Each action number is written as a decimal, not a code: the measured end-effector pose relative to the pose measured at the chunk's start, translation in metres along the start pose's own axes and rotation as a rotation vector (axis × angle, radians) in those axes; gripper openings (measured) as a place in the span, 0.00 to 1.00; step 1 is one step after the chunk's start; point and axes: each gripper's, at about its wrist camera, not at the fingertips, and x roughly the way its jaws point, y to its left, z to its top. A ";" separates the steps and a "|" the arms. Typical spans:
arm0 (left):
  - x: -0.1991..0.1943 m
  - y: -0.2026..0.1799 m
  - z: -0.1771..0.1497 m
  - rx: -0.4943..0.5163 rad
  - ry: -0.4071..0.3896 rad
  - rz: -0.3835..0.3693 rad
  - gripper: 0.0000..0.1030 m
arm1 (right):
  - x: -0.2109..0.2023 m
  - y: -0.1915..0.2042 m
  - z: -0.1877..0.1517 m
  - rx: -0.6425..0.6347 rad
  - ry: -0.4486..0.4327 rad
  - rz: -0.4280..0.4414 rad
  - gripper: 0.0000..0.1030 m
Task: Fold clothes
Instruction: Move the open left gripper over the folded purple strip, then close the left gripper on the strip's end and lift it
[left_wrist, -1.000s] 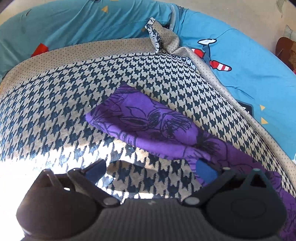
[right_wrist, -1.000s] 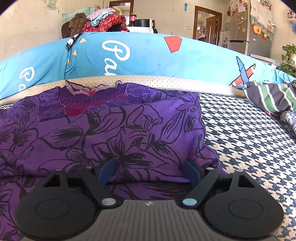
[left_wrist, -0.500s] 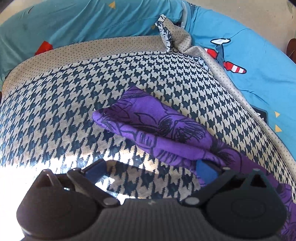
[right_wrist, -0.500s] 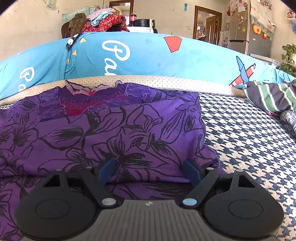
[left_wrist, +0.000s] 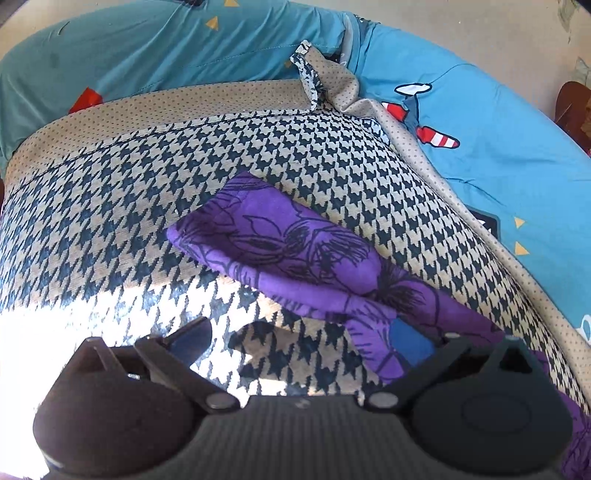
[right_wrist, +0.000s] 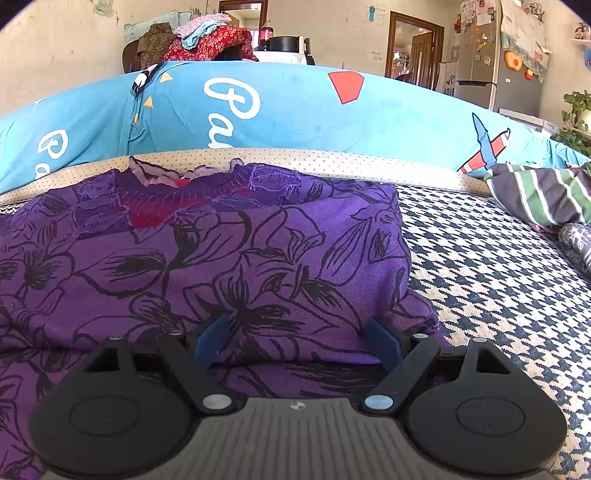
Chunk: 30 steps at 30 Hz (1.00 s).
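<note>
A purple garment with black flower outlines lies on the houndstooth bed cover (left_wrist: 110, 206). In the left wrist view its sleeve (left_wrist: 280, 251) stretches from the centre down to the right. My left gripper (left_wrist: 301, 341) is open just above the cover, and its right finger (left_wrist: 410, 343) sits against the sleeve cloth. The right wrist view shows the garment body (right_wrist: 221, 266) with a lace neckline (right_wrist: 207, 181) at the far side. My right gripper (right_wrist: 297, 339) is open low over a raised fold of this cloth, one finger on each side of it.
A blue printed quilt (right_wrist: 280, 110) (left_wrist: 480, 122) banks up along the far edges of the bed. A striped green and grey garment (right_wrist: 539, 192) lies at the right. Sunlight glares on the cover (left_wrist: 74, 306) at the left. Clothes are piled on a chair (right_wrist: 199, 44) beyond.
The left wrist view shifted slightly and the sleeve looks a little more bunched near the right finger. The right gripper and the garment body have not moved.
</note>
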 end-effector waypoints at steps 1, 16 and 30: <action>-0.001 0.000 0.000 -0.004 0.001 -0.010 1.00 | 0.000 0.000 0.000 -0.001 0.000 0.000 0.80; 0.014 0.057 0.024 -0.251 0.046 -0.226 1.00 | 0.000 -0.001 -0.001 -0.002 0.002 -0.001 0.80; 0.025 0.019 0.020 -0.084 -0.037 -0.088 0.47 | 0.001 -0.003 -0.002 0.002 0.006 0.003 0.80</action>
